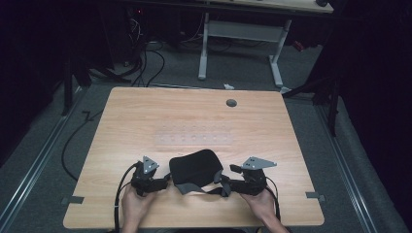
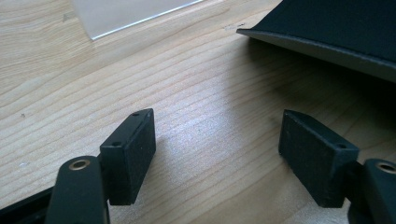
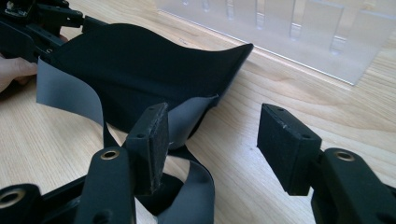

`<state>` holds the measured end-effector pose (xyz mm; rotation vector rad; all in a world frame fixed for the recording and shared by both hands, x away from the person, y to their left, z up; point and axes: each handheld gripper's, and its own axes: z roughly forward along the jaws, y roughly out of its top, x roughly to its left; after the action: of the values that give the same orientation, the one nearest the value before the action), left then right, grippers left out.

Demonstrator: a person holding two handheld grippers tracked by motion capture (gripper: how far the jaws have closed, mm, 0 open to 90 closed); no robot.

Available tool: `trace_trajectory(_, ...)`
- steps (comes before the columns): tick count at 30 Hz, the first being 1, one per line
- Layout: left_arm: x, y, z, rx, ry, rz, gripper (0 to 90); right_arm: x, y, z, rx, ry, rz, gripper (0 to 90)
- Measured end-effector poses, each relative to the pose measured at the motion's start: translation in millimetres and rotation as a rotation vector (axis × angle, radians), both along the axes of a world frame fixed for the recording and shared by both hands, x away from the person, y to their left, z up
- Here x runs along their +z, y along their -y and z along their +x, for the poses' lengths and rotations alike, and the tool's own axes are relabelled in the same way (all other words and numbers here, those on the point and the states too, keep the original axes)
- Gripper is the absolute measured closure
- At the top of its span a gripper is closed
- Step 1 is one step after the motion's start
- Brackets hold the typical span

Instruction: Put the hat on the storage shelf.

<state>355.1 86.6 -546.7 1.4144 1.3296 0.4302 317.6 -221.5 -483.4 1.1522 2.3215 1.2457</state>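
The black pad (image 1: 195,167) is flanked by the left gripper (image 1: 165,183) and right gripper (image 1: 224,185) (both spread, nothing pinched); closing on its edges is judged next

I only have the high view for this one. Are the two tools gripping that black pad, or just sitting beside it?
Observer: Neither grips it. The left tool is open over bare table, with the pad beyond its jaws.
Operator: And the right one?
Observer: The right tool is open too. A grey strap of the pad runs past one jaw, unclamped.
Operator: What is the pale patch beyond the pad?
Observer: A clear plastic rack with upright dividers, standing on the table.
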Motion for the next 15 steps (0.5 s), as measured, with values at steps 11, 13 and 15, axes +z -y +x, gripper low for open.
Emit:
trace_trajectory(11,0.0,0.1,-0.2,-0.001,0.000,0.000,27.6,-6.2,-17.5,10.2,0.016,-0.017,-0.006,43.2)
trace_trajectory(13,0.0,0.1,-0.1,-0.001,0.000,0.000,27.6,-7.6,-20.1,12.3,0.013,-0.027,-0.003,43.2)
trace_trajectory(15,0.0,0.1,-0.1,-0.001,0.000,0.000,27.6,-8.4,-21.2,13.7,0.015,-0.030,0.000,43.1)
